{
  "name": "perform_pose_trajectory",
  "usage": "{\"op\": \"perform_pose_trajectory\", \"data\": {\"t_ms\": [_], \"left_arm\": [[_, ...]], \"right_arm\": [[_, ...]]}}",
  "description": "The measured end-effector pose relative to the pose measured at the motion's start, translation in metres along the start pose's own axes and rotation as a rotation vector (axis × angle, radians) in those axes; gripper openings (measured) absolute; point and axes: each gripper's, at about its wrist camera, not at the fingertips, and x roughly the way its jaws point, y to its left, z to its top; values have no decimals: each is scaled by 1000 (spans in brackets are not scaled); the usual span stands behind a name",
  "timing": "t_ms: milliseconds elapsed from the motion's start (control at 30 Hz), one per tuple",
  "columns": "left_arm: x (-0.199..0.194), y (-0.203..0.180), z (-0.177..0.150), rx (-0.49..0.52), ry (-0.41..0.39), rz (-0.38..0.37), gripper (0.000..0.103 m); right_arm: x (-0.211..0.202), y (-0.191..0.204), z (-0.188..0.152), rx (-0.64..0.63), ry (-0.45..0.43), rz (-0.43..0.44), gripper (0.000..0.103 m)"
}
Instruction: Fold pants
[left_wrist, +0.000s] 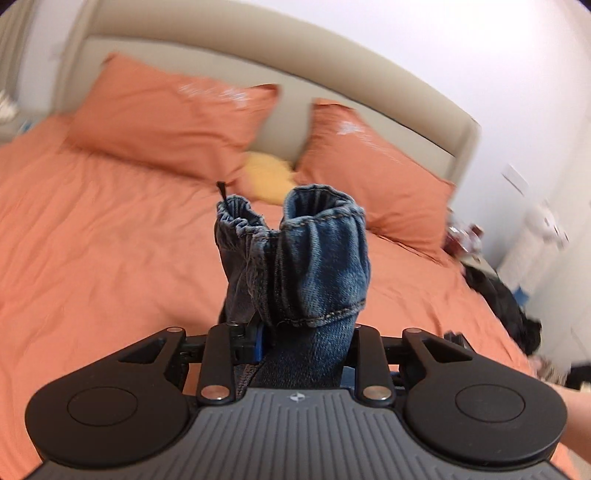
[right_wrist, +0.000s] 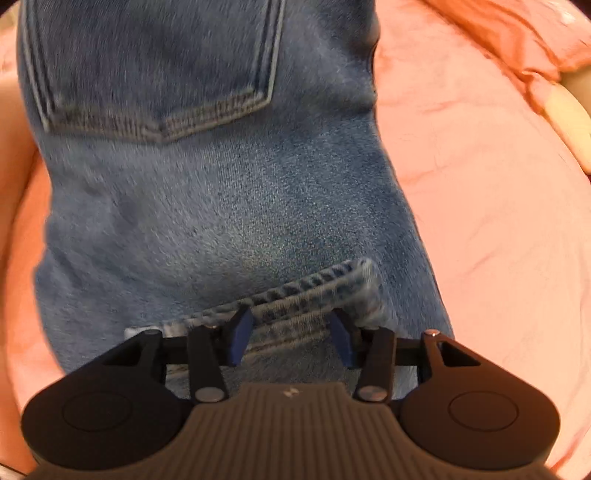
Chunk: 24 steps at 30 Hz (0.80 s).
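Bunching up between the fingers of the left claw (left_wrist: 303, 347) is a thick wad of blue jeans (left_wrist: 295, 258), and the claw is clamped on it, with the gathered waistband standing above the fingers and a thin dark thread poking out at its top. Beyond the denim lies a bed (left_wrist: 92, 240) under an orange sheet, with two orange pillows (left_wrist: 173, 118) leaning on a beige headboard (left_wrist: 280, 55) and a small yellow cushion (left_wrist: 267, 181) tucked between them. A dark heap (left_wrist: 509, 306) lies at the far right side of the bed; that part of the picture is blurred and I cannot tell what it is. A bit of the person's hand (left_wrist: 576, 421) shows at the lower right edge. From the right wrist view the jeans (right_wrist: 221, 184) spread flat over the pink-orange sheet (right_wrist: 480, 221), back pocket (right_wrist: 155, 66) up near the top of the picture. The right claw (right_wrist: 291, 332) hangs over a folded hem (right_wrist: 295, 295) of the jeans, its blue-padded fingers (right_wrist: 240, 339) parted on either side of the hem strip. The pads do not seem to press the cloth, so this claw reads as released. The picture is smeared, and whether the fingertips touch the denim I cannot say.
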Motion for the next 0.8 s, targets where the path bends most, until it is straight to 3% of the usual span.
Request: {"op": "perform_pose_trajectory", "data": {"t_ms": [233,400,600,700,800], "left_arm": [[11,-82,-2,111,21,-40,29],[42,-146,-15,203,72,-49,29],[100,-226,-79,383,173,-51,29],[129,-248,-124,458,275,-61,28],[141,-261,-165,560,312,-39,29]], "right_arm": [[-57,-11,-74,212,-70,-16,48],[-89,-16,-139,384,-124,-25,48],[-114,-20,-196,545,-162,-27,48],[-119,-19,-217,600,-139,-67,48],[-126,-14,-231,630,-133,-85,48]]}}
